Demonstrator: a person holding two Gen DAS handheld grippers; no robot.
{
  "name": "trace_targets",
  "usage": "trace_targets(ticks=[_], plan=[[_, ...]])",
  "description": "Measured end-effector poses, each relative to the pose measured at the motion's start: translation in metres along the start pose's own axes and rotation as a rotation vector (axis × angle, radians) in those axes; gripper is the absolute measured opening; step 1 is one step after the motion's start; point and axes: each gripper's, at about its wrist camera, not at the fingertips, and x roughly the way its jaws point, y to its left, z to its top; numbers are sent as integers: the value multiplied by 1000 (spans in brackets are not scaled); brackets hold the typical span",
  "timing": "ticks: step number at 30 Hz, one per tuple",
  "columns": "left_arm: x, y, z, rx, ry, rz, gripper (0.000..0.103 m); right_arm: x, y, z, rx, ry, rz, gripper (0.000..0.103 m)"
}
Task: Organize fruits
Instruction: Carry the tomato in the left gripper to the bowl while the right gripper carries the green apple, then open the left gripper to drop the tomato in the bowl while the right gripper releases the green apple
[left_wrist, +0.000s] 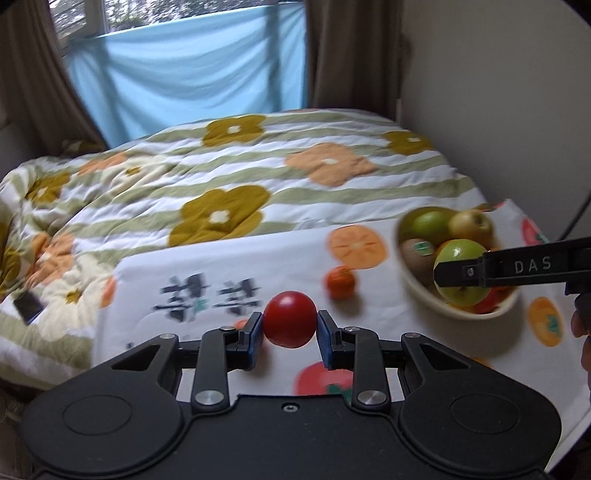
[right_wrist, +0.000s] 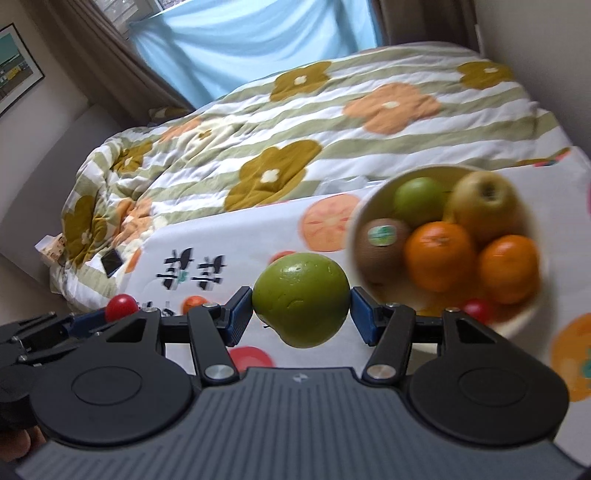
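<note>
My left gripper (left_wrist: 290, 326) is shut on a small red tomato (left_wrist: 290, 319), held above the fruit-print cloth (left_wrist: 229, 266). In the right wrist view my right gripper (right_wrist: 301, 306) is shut on a green apple (right_wrist: 301, 299), just left of the cream bowl (right_wrist: 360, 218). The bowl holds a kiwi (right_wrist: 380, 243), a green apple (right_wrist: 419, 199), a yellowish apple (right_wrist: 484, 203), two oranges (right_wrist: 439, 254) and a small red tomato (right_wrist: 478, 310). From the left wrist view, the right gripper's finger (left_wrist: 517, 267) crosses the held apple (left_wrist: 458, 251) in front of the bowl (left_wrist: 424, 299). A small orange (left_wrist: 340, 282) lies on the cloth.
Behind the cloth lies a bed with a floral striped quilt (left_wrist: 221, 177). A dark phone (left_wrist: 27, 306) rests on the quilt at the left. A wall (left_wrist: 498, 92) stands at the right, with brown curtains and a blue sheet (left_wrist: 192, 70) at the back.
</note>
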Motion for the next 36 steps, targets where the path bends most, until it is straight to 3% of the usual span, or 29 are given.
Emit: trace_targets(ticks=[16,29,31,32,34,36], plan=[[50,-105,18,81,23,-83,34,-52,-114,-5,34,-54,-85,72],[97,-154,17,159,79,-85,35,-57,-145,-12,32,-83,-62,73],[96,-155,19,172,70,-75,47,-59,-147,-13,32,-89,-59,72],[95,-155,19,179,62,-70,63,-59,-148,-13,32,-91,-57,72],[90,-152,19,174,38,-57,82,-60,-150,-12,31,-93,-56,72],[85,-143,20,154,28,-54,83,-60,-150,-12,27,-93,-57,72]])
